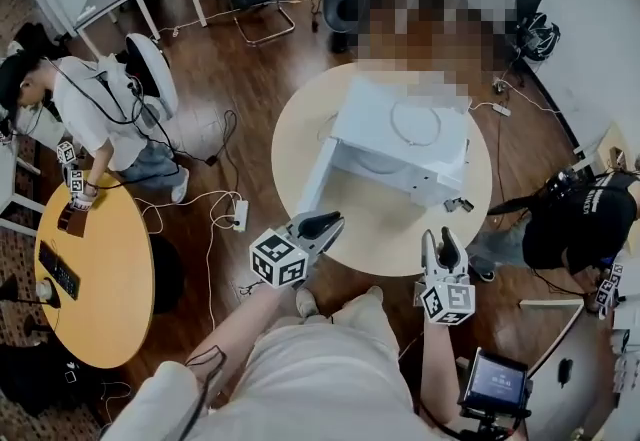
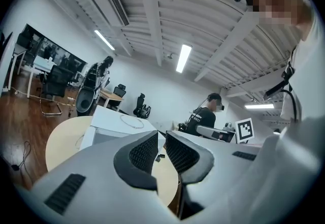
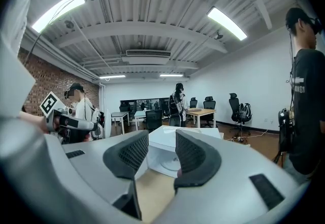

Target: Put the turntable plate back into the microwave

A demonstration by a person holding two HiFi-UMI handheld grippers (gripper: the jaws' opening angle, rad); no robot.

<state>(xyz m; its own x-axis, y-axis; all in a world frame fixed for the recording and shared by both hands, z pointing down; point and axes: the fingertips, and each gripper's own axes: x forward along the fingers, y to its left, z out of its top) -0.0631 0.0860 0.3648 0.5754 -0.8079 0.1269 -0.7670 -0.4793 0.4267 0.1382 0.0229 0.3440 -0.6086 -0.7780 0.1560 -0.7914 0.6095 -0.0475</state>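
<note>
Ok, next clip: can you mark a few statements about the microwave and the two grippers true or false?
1. The microwave has its door swung open. True.
2. A thin ring lies on top of the microwave. True.
3. The left gripper is carrying a plate. False: its jaws are together with nothing between them.
4. The microwave stands on the floor. False: it stands on the round beige table.
5. The right gripper has its jaws apart and holds nothing. True.
</note>
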